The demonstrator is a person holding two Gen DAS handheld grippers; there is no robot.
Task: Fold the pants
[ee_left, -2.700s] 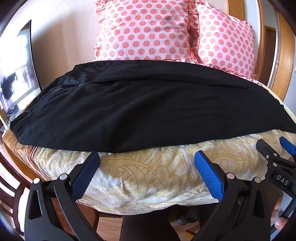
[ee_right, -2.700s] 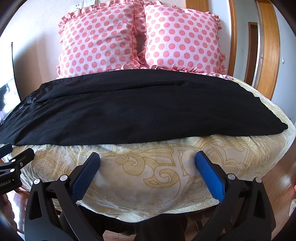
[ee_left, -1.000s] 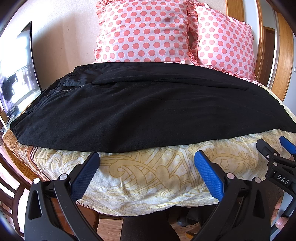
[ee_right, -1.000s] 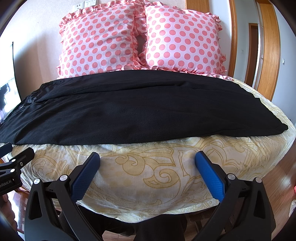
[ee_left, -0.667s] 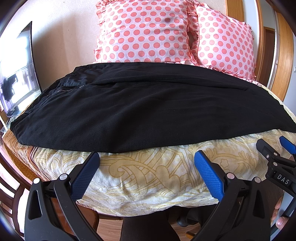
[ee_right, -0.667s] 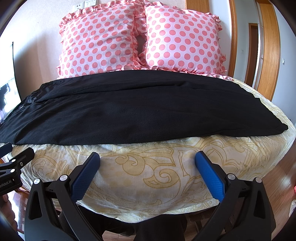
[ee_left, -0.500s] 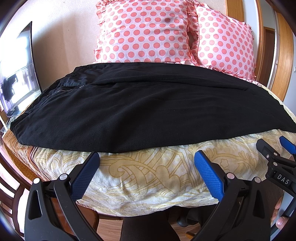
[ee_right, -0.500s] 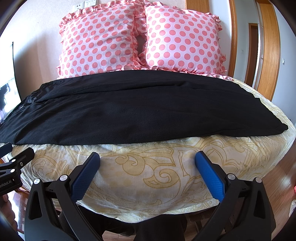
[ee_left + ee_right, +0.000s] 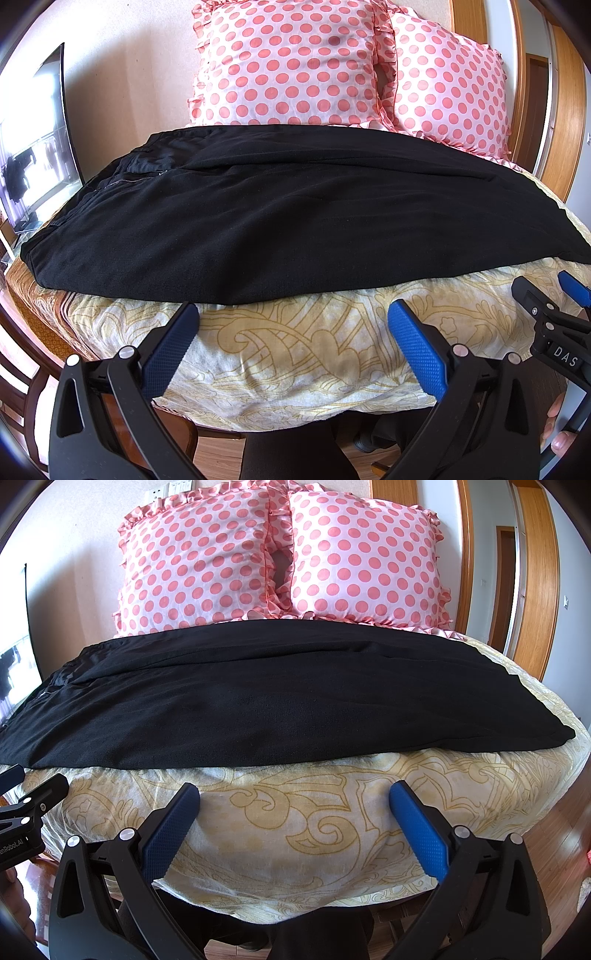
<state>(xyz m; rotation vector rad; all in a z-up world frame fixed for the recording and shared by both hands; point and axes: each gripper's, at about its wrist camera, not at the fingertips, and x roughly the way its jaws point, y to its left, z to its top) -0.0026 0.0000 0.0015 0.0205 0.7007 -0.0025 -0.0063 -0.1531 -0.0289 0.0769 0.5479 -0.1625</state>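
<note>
The bed [image 9: 332, 834], with its yellow patterned cover, serves as the folding surface. The pants [image 9: 280, 709] lie flat crosswise from 9 to 3 o'clock, waist at 9, probably spread for a clean fold. Two pillows [image 9: 280, 557] stand propped at 12, clear of them. Left claw [image 9: 291, 325] and right claw [image 9: 293, 803] hover at 6, both spread apart and empty, short of the near hem.

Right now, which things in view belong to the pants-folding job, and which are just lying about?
Job:
black pants, spread flat
left gripper, open
right gripper, open

Lying about:
two polka-dot pillows
patterned cover beneath the pants
screen on the left
</note>
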